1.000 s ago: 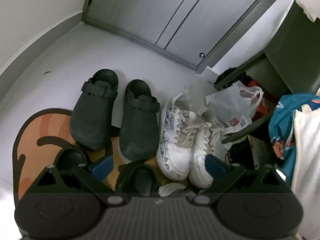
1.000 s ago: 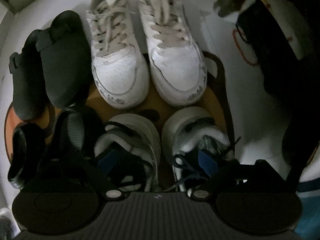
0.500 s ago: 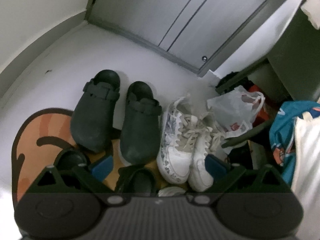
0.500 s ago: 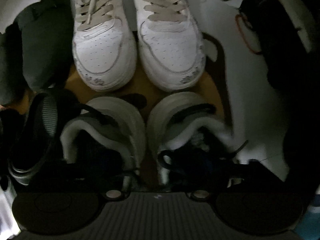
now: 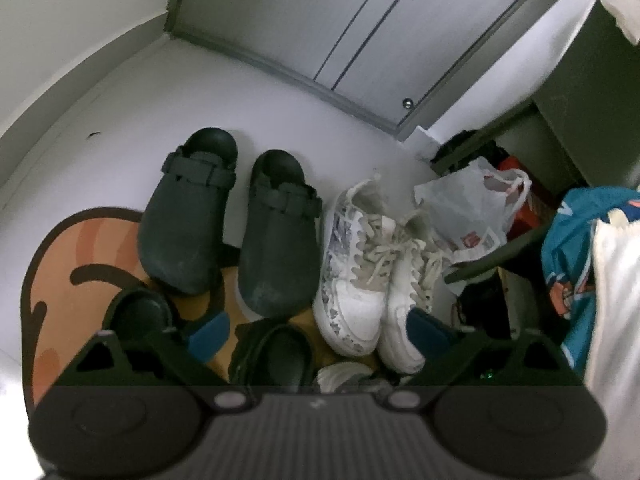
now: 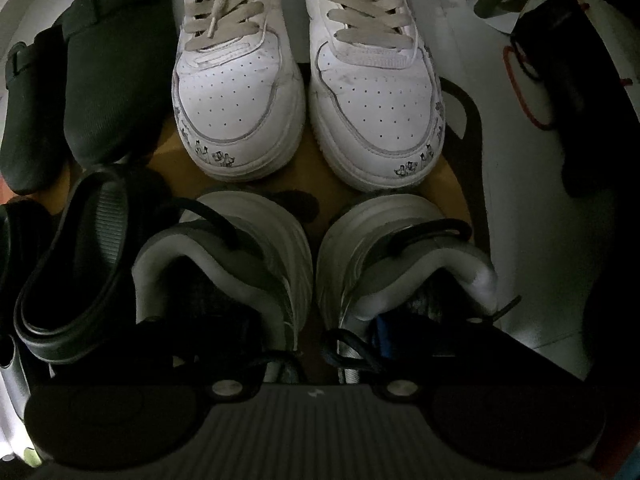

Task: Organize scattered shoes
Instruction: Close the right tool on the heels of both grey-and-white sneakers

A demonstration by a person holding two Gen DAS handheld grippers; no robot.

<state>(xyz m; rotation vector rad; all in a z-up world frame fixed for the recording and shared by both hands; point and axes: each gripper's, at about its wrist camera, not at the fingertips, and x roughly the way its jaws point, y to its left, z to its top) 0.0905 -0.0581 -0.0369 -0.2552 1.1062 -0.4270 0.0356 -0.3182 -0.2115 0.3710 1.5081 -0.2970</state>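
Note:
A pair of grey-and-white sneakers stands side by side on the mat, the left one next to the right one. My right gripper points down with one finger inside each sneaker. Its jaws are closing with the two inner walls between them, and the blue pad lies against the right sneaker's inner wall. White lace-up sneakers and black clogs stand beyond. My left gripper hovers open and empty above black sandals, with the clogs and white sneakers in front of it.
An orange mat lies under the shoes. A black slipper lies on its side left of the grey pair. At the right are a plastic bag, a dark shelf and teal fabric. A grey door closes the far side.
My right gripper has sunk into the grey sneakers and its jaws have narrowed from wide apart. The left gripper's view is nearly unchanged.

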